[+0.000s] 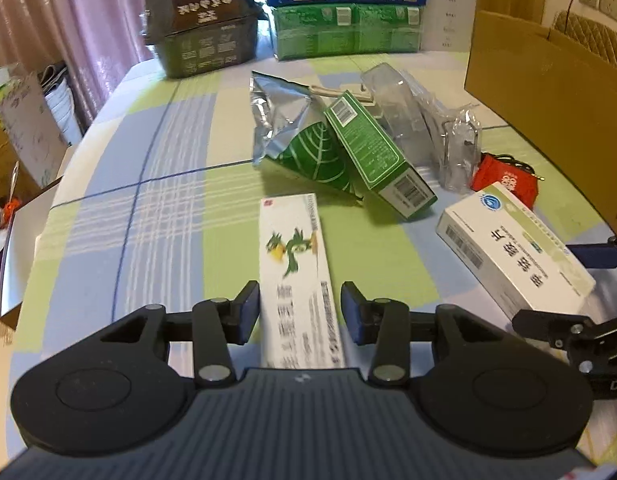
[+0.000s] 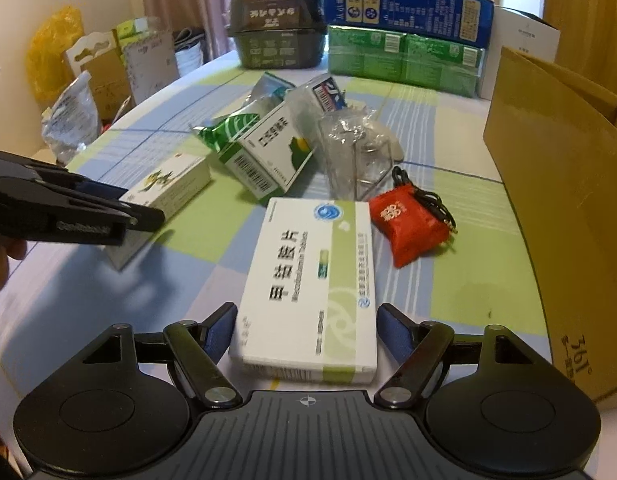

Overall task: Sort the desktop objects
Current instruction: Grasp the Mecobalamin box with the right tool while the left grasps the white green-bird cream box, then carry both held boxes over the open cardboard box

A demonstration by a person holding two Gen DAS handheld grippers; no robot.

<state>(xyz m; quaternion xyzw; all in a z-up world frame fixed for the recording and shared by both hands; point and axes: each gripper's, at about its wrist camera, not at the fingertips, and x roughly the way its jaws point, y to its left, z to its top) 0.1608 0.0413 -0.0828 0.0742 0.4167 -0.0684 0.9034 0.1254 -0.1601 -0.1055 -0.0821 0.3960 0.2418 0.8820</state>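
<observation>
- The left gripper (image 1: 301, 310) straddles the near end of a long white box with a green dragon print (image 1: 296, 264); the jaws stand apart, the left pad close against the box edge, the right pad with a gap beside it.
- The right gripper (image 2: 308, 330) straddles a wide white and green tablet box (image 2: 312, 284) lying flat on the checked tablecloth (image 2: 188, 240); the jaws are spread, with cloth showing on both sides of the box.
- Only the right wrist view shows the dragon box from the side, with the left gripper's black finger across it; whether that box rests on the cloth or tilts off it, I cannot tell.
- Only the left wrist view shows the silver foil pouch (image 1: 278, 114) fully, behind a green carton (image 1: 378, 158).
- Both views show the red packet (image 2: 406, 224) just beyond the tablet box; the black cable beside it is plain only from the right.
- The clear plastic packaging (image 2: 356, 148) is hard to read; its contents are unclear.
- The brown cardboard box (image 2: 564, 200) is cut off at the right edge.
- The dragon box's print is blurred.
</observation>
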